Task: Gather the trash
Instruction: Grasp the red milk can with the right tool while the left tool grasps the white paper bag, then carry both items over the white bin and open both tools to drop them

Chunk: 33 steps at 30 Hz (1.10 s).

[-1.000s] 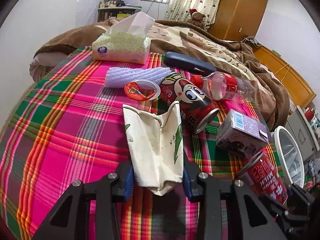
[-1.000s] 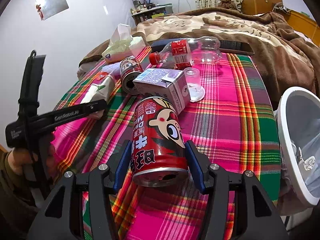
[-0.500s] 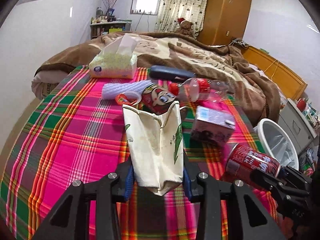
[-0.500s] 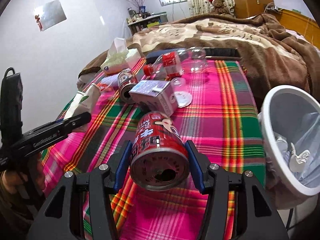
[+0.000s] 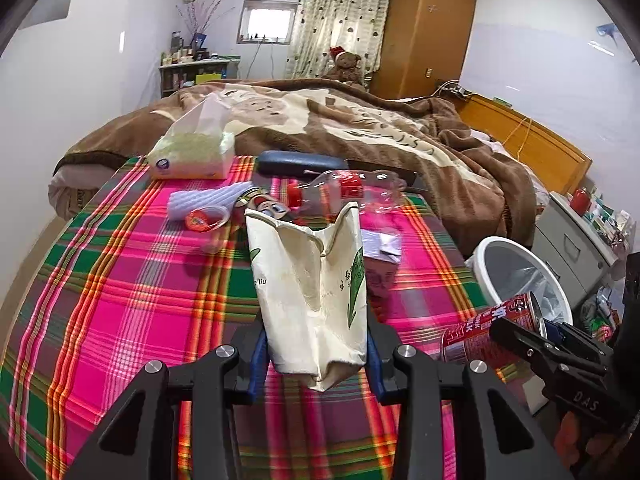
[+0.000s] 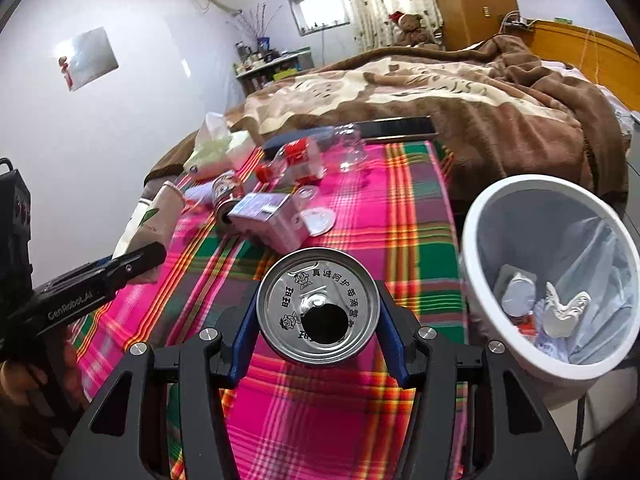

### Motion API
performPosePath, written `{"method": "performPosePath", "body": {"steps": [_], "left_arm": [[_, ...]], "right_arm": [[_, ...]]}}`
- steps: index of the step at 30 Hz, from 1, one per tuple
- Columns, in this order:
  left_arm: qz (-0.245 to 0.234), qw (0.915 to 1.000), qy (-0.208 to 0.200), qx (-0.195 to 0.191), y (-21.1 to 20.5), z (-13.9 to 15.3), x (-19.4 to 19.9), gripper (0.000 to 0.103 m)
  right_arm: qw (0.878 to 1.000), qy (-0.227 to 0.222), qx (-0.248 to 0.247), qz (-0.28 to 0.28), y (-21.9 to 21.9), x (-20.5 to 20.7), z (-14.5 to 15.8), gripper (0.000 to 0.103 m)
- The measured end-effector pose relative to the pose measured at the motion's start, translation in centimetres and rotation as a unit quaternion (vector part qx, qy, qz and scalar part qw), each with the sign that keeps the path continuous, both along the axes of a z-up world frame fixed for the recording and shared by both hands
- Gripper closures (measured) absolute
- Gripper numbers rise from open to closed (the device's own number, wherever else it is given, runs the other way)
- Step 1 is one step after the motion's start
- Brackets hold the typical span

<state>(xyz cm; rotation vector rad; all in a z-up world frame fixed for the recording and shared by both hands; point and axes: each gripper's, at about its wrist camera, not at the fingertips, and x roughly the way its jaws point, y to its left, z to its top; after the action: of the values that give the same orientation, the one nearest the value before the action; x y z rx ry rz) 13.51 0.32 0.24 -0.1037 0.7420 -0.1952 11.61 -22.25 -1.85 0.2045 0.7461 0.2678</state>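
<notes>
Can [image 6: 318, 314] now end-on between jaws

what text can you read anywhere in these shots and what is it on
"GenRobotAI": side of the left gripper, seen from the right wrist.
"DAS": body of the right gripper, seen from the left wrist.
"旺旺" and "真诚呵护每滴营": lid of the red can in the right gripper.
Green print on the paper cup: too blurred.
Purple carton, bottle label: unreadable.
</notes>
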Motion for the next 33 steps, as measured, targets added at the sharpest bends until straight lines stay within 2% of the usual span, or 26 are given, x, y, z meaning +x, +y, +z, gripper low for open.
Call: {"method": "performPosePath", "body": {"steps": [14, 23, 33], "left_arm": [[-0.070, 0.9974, -0.015, 0.011, -7.4, 1.4, 0.0, 0.063], [-0.128, 0.9913, -0.021, 0.020, -13.3, 1.6, 0.8, 0.063], [-0.186, 0.9823, -0.005, 0.021, -19.9, 0.6, 2.1, 0.063]], "right_arm": [[0.998, -0.025, -0.007, -0.057, -5.7, -0.5, 1.3, 0.049], [0.993, -0.030, -0.023, -0.108, -10.0, -0.2, 1.8, 0.049], [0.988, 0.000, -0.032, -0.154, -14.4, 0.6, 0.5, 0.049]]}}
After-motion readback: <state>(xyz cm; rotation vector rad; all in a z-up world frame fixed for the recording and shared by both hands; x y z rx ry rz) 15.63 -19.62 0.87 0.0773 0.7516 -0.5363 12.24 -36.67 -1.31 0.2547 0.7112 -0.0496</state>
